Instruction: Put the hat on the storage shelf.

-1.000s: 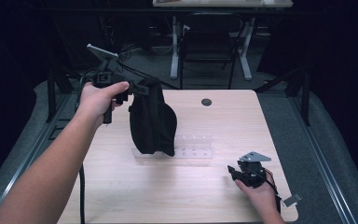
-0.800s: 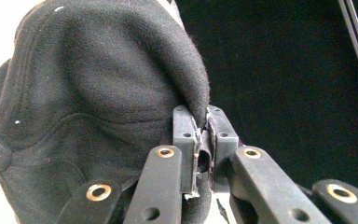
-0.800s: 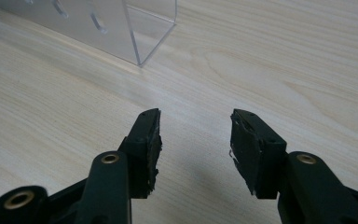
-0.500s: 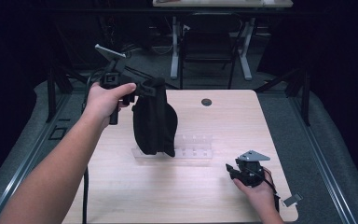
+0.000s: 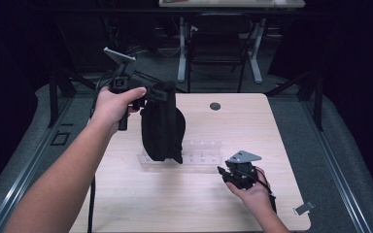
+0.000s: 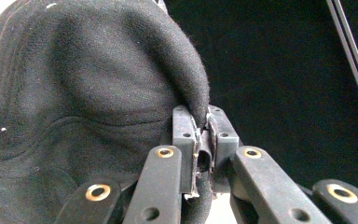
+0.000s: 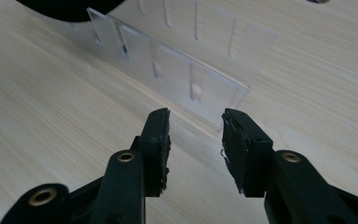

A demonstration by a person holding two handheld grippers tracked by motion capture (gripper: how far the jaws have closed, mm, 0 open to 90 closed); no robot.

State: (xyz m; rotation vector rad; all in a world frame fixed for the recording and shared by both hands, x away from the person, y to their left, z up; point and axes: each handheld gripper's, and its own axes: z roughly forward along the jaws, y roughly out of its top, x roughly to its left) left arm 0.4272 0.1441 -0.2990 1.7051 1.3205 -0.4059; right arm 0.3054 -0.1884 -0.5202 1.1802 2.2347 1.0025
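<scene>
A black cap (image 5: 160, 124) hangs from my left gripper (image 5: 158, 93), raised over the table's left half with its lower end down at a clear plastic rack (image 5: 201, 155). In the left gripper view the jaws are shut on a fold of the black cap (image 6: 84, 93), at the left gripper (image 6: 204, 126). My right gripper (image 5: 223, 174) sits low by the rack's front right end. Its jaws have just been closing and still stand apart, with nothing pressed between them. In the right gripper view the clear rack (image 7: 177, 60) has its near corner just ahead of the right gripper (image 7: 196, 135).
The light wooden table (image 5: 272, 136) has a round dark grommet (image 5: 215, 106) near its far edge and a small grey clip (image 5: 303, 208) at the front right corner. Desk legs and a chair stand beyond the table in the dark.
My right gripper has shifted left toward the rack, and its jaws stand narrower than before. The left hand and the cap have hardly moved.
</scene>
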